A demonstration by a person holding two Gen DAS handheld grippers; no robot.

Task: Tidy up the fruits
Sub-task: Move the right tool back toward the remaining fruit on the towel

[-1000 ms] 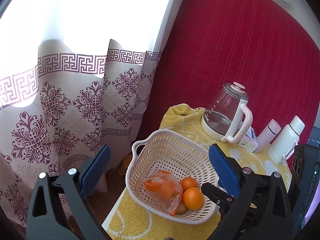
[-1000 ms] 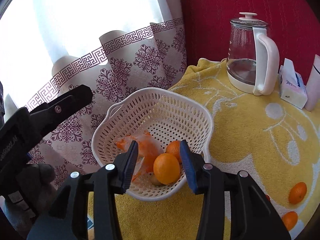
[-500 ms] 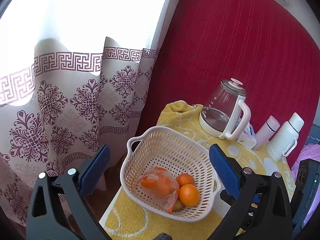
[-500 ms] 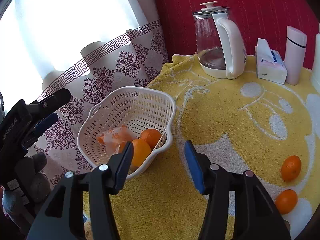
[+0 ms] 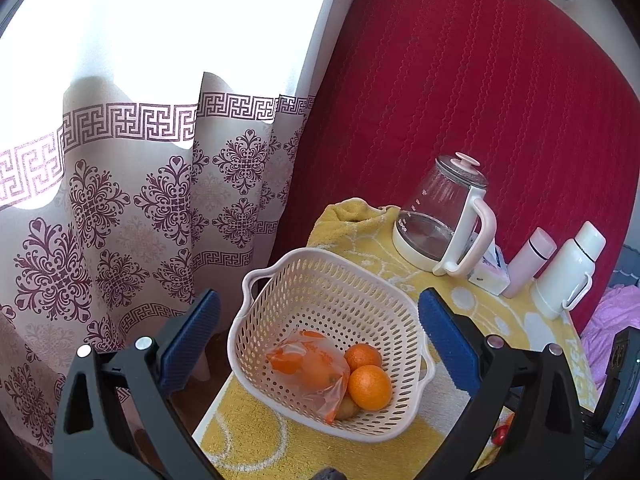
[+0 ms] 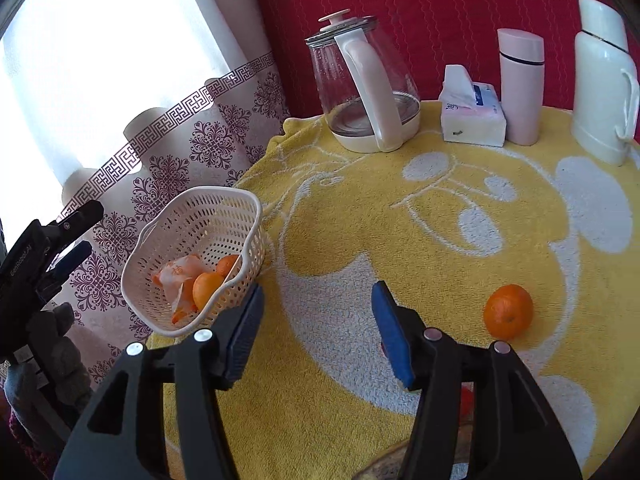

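A: So, where does the fruit stand?

B: Two oranges [image 5: 368, 376] and a bag [image 5: 308, 372] of orange fruit lie in the basket [image 5: 320, 276], at the table's window-side edge. One loose orange [image 6: 508, 311] sits on the yellow towel [image 6: 340, 208], well apart from the basket. Something red shows behind the right gripper's finger, too hidden to name.

A: And the grippers?

B: The right gripper [image 6: 316, 332] hangs over bare towel between basket and loose orange, jaws apart, nothing in them. The left gripper [image 5: 318, 340] hovers above the basket, jaws wide, also empty.

A: Why there?

B: I judge the left is poised to steady the basket, which sits close to the edge. The right looks placed to swing toward the loose orange, open wide enough to take it.

A: Anything in the way?

B: No. The kettle [image 6: 360, 88], tissue box [image 6: 472, 120] and flasks [image 6: 520, 84] stand along the back, clear of that path.
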